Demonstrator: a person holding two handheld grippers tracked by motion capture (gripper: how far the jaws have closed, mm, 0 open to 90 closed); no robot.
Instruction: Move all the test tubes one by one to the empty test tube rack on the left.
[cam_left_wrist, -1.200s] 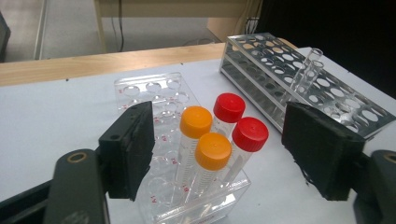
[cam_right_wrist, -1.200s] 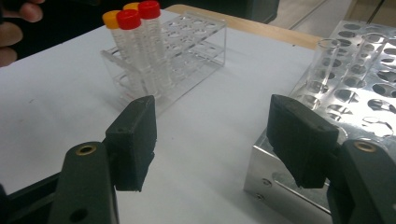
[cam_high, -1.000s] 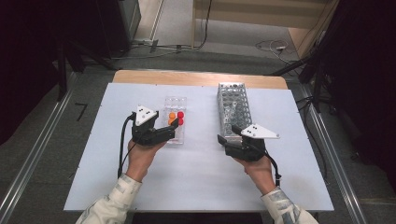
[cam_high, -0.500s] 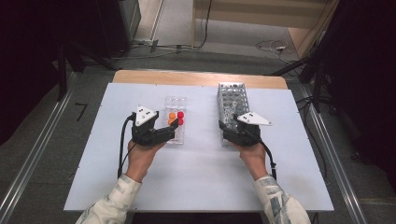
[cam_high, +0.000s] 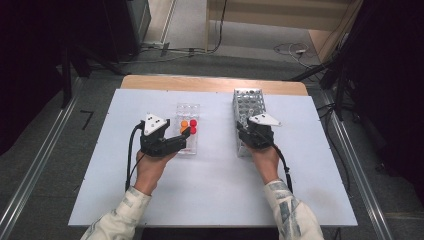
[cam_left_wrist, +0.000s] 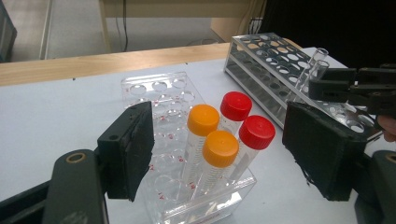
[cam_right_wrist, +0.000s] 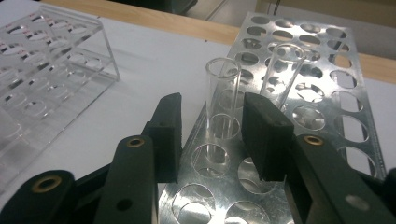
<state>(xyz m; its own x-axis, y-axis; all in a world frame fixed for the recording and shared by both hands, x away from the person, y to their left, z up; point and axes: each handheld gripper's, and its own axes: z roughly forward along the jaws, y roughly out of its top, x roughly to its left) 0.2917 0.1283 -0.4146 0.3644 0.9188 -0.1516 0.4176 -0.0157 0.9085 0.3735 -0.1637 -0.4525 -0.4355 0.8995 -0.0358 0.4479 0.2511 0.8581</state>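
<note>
So the glass tube (cam_right_wrist: 223, 112) I was going for stood upright in a hole near the front corner of the metal rack (cam_right_wrist: 322, 84), and a second glass tube (cam_right_wrist: 282, 70) leaned in a hole just behind it. My right hand-held gripper (cam_right_wrist: 212, 135) had its two black pads either side of that first tube, narrowed in around it, but there was a visible gap on the left side and I couldn't tell if the right pad was touching the glass. So, around it, not clamped on it. From above, that right hand-held gripper (cam_high: 252, 134) sat over the near end of the metal rack (cam_high: 248, 102), on the right half of the desk (cam_high: 210, 200).

My left hand-held gripper (cam_left_wrist: 219, 149) was spread wide and holding nothing, with the near end of the clear plastic rack (cam_left_wrist: 161, 93) sitting between the pads. Four capped tubes stood together at that end: two with orange caps (cam_left_wrist: 203, 120) and two with red caps (cam_left_wrist: 236, 106). The rest of its holes looked empty. From above, the plastic rack (cam_high: 188, 111) was left of the metal one, the two well apart on the white desk, with a wooden strip (cam_high: 210, 84) along the far edge.
</note>
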